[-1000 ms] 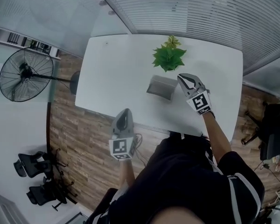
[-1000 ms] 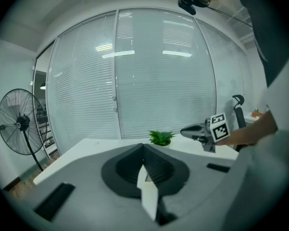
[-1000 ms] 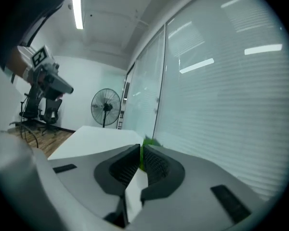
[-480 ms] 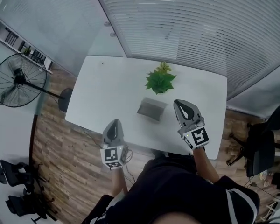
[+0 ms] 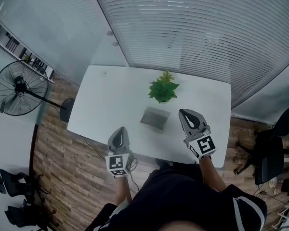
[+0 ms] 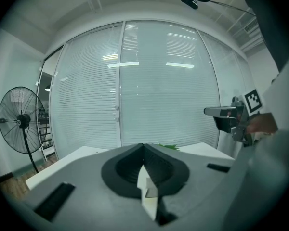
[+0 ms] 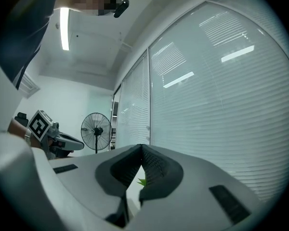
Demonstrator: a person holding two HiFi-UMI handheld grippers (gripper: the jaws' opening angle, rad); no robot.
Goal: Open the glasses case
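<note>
The grey glasses case [image 5: 155, 118] lies on the white table [image 5: 111, 100], just in front of a small green plant [image 5: 163, 86]; whether its lid is up I cannot tell from here. My right gripper [image 5: 185, 113] hovers to the right of the case, above the table and clear of it, jaws shut with nothing between them [image 7: 141, 147]. My left gripper [image 5: 119, 134] hangs over the table's front edge, left of the case, its jaws also meeting at the tip and empty [image 6: 143, 146]. Both point level toward the blinds.
A wall of window blinds [image 5: 192, 28] runs behind the table. A standing fan [image 5: 17, 88] is at the left on the wood floor. Office chairs stand at the right [image 5: 274, 148] and lower left [image 5: 12, 186].
My right gripper has drawn back from the case's right end and risen, ending shut beside it. The head view has pulled up and back. The left gripper has barely shifted.
</note>
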